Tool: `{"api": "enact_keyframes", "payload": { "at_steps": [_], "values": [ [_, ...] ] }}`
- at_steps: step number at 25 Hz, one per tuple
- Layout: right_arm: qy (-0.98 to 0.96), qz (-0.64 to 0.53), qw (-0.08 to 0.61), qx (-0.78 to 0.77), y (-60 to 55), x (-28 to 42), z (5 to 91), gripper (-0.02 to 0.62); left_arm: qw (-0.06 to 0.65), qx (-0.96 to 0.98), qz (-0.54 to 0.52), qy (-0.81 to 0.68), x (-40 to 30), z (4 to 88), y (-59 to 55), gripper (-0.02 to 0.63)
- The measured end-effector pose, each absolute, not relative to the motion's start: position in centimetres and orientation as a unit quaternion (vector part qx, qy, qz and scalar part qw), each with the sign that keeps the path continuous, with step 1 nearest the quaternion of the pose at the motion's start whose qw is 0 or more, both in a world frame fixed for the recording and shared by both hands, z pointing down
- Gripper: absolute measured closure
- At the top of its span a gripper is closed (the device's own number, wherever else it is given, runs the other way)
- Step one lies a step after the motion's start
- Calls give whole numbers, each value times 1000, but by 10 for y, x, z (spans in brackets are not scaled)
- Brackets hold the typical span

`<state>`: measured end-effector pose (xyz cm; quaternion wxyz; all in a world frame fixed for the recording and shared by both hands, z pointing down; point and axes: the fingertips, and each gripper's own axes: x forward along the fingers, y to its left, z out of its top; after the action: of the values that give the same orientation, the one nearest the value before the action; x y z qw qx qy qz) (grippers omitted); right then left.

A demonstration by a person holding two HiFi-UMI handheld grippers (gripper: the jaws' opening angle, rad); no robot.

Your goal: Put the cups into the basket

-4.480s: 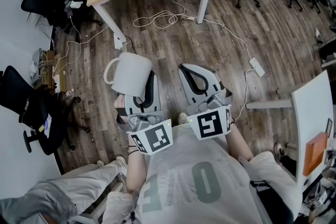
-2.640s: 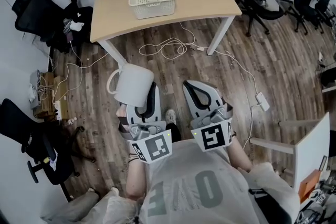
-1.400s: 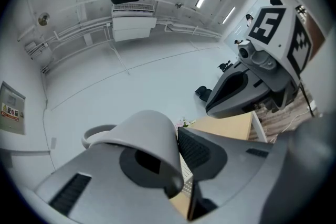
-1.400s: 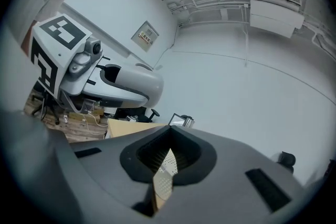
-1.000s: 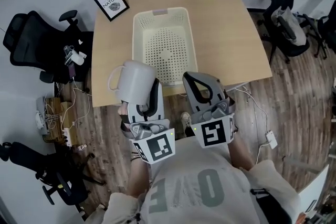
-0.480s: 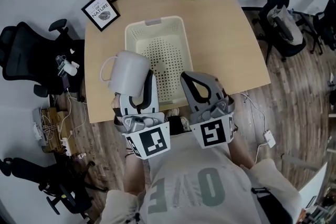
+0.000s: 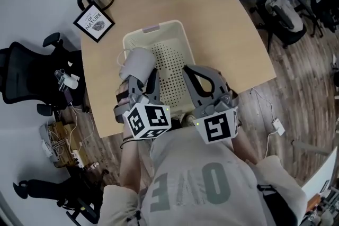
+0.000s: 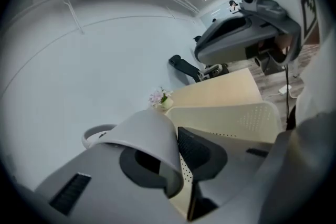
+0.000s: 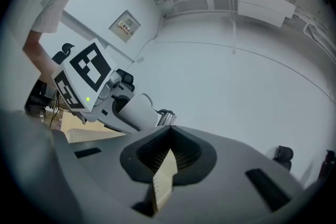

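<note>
One cup (image 7: 136, 63) is clamped in your left tongs (image 7: 144, 79): pale grey-white and smooth, a round tapering body with a loop handle, tipped over with its mouth toward you. The jaws pinch its thin wall, one pad inside the rim and one outside. It hangs over the near left part of the basket (image 7: 154, 28), a cream plastic rectangle with rounded corners and rows of small holes, which sits on the light wood worktop (image 7: 228, 34). Your right tongs (image 7: 195, 72) are closed tip to tip on nothing, above the basket's near right edge
</note>
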<state>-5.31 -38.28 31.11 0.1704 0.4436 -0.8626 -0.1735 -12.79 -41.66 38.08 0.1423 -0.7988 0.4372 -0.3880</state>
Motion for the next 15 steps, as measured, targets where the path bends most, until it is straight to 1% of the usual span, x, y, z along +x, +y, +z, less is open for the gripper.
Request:
{"api": "enact_keyframes", "payload": {
  "at_steps": [5,10,15],
  "values": [
    [-853,-164,178,463,-392,-42,318,597,146,-792,-489,337,-116,428,-434,523],
    [-839,-139,191,489,-391,-26,332,597,159,-766,-589,203,-112,483,-436,523],
    [-822,-117,200,521,-385,-9,341,597,175,-734,-649,94,-113,534,-431,525]
  ]
}}
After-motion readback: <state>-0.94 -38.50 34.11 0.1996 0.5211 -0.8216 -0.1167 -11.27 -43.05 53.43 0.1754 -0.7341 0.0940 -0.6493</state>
